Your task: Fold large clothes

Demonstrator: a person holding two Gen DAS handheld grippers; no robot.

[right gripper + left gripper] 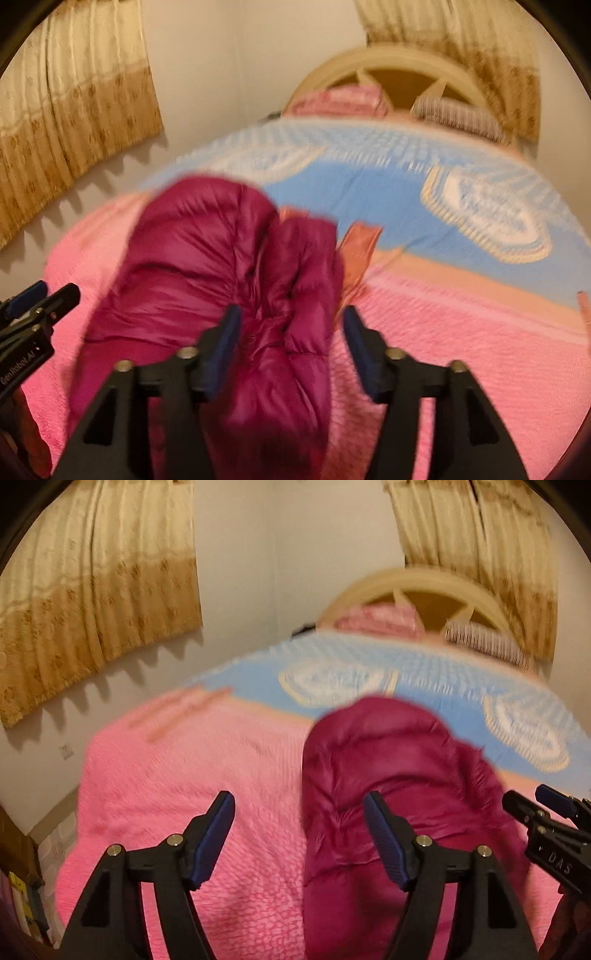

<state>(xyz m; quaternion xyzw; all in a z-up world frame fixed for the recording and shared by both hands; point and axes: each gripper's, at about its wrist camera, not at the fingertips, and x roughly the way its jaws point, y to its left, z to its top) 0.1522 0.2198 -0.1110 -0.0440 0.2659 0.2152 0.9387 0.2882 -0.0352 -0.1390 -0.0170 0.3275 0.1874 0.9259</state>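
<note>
A magenta puffer jacket (391, 775) lies bunched lengthwise on the pink bedspread (177, 775); it also shows in the right wrist view (221, 266). My left gripper (299, 801) is open and empty above the jacket's left edge. My right gripper (291, 314) is open and empty above the jacket's right side. The right gripper shows at the right edge of the left wrist view (532, 801). The left gripper shows at the left edge of the right wrist view (44, 295). Both views are motion-blurred.
The bed carries a blue and white patterned cover (406, 184) farther back, pink (380, 622) and striped (487, 646) pillows, and a cream headboard (417, 587). Beige curtains (92, 590) hang on the left wall. An orange fabric strip (360, 240) lies by the jacket.
</note>
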